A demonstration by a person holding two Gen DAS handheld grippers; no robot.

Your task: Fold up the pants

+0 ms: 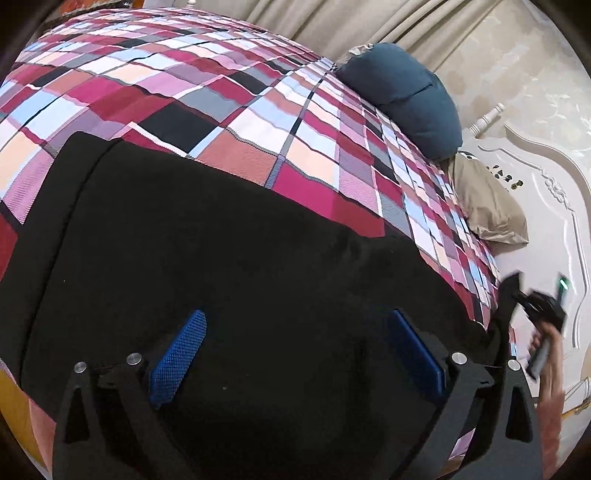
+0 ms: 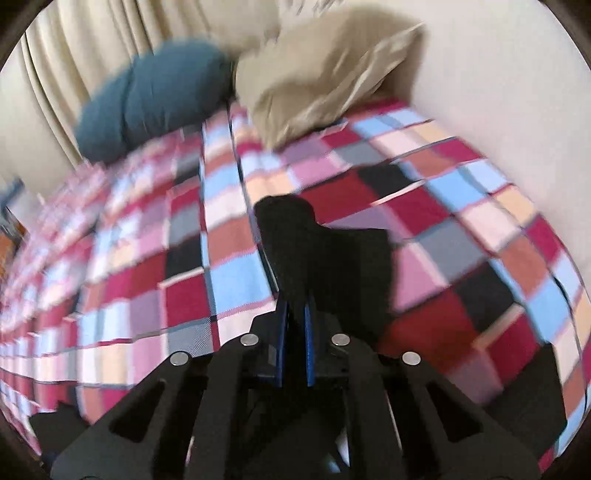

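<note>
Black pants [image 1: 207,236] lie spread flat on the checked bedspread [image 1: 229,96]. My left gripper [image 1: 297,354] hovers low over them, its blue pads [image 1: 177,358] wide apart and nothing pinched between them; it is open. At the right edge of the left wrist view a hand holds my right gripper [image 1: 543,310], with a strip of black cloth hanging from it. In the blurred right wrist view my right gripper [image 2: 295,332] is shut on a fold of the pants [image 2: 317,251], which sticks up above the bedspread [image 2: 229,280].
A teal pillow [image 1: 402,96] and a beige pillow [image 1: 487,206] lie at the head of the bed, against a white carved headboard [image 1: 546,206]. Cream curtains [image 1: 332,22] hang behind. The same pillows, teal [image 2: 147,103] and beige [image 2: 317,81], show ahead of my right gripper.
</note>
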